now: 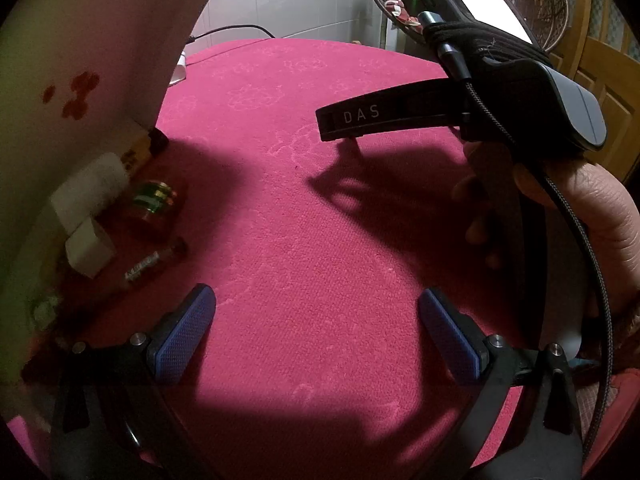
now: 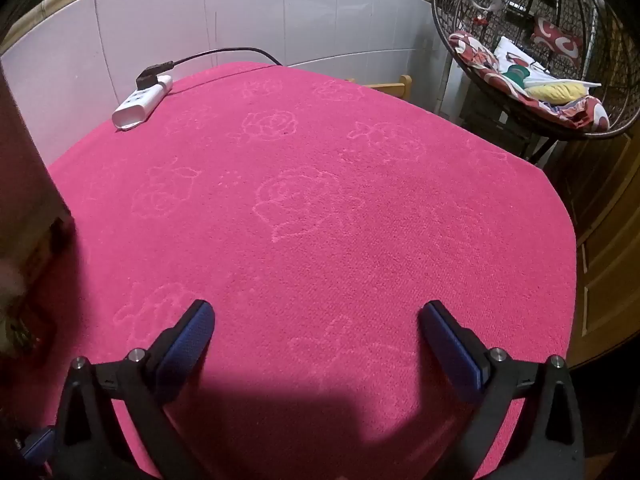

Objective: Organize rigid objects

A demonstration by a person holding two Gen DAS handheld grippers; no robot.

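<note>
My left gripper is open and empty above the pink cloth-covered table. At the left, in shadow beside a pale container wall, lie a white box, a smaller white box, a green and gold tin and a thin dark tube. The right gripper's body, marked DAS, hangs over the table at the right, held by a hand. In the right wrist view my right gripper is open and empty over bare cloth.
A white power strip with a black cable lies at the table's far left edge by the tiled wall. A wicker hanging chair with cushions stands at the back right. Wooden doors are beyond the table's right edge.
</note>
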